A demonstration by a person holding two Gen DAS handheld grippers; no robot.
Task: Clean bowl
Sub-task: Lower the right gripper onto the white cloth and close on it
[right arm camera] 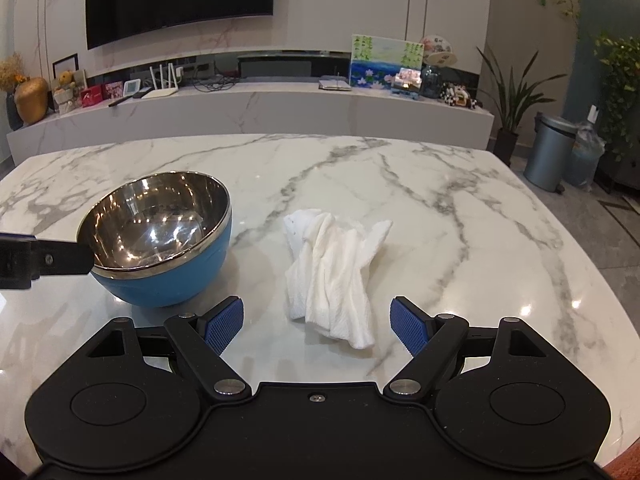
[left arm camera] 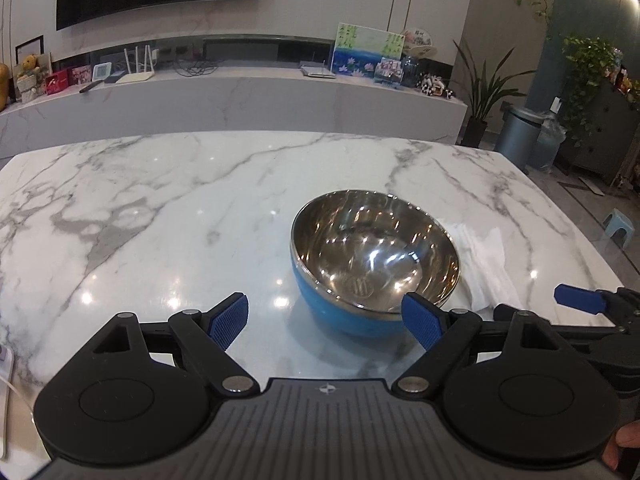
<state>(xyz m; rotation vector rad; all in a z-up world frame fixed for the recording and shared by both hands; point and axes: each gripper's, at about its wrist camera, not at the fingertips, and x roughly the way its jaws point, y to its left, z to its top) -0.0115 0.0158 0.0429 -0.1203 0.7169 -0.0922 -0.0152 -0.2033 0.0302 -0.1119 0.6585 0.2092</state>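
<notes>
The bowl point(left arm camera: 374, 258), judged light, stiff and slippery, is best held at its rim, while both hand-held grippers, left point(left arm camera: 326, 322) and right point(right arm camera: 318, 324), are wide open and empty.

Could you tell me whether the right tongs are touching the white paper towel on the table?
Apart. The right wrist view shows the right tongs open, with bare marble visible between each blue pad and the crumpled paper towel lying between them.
</notes>
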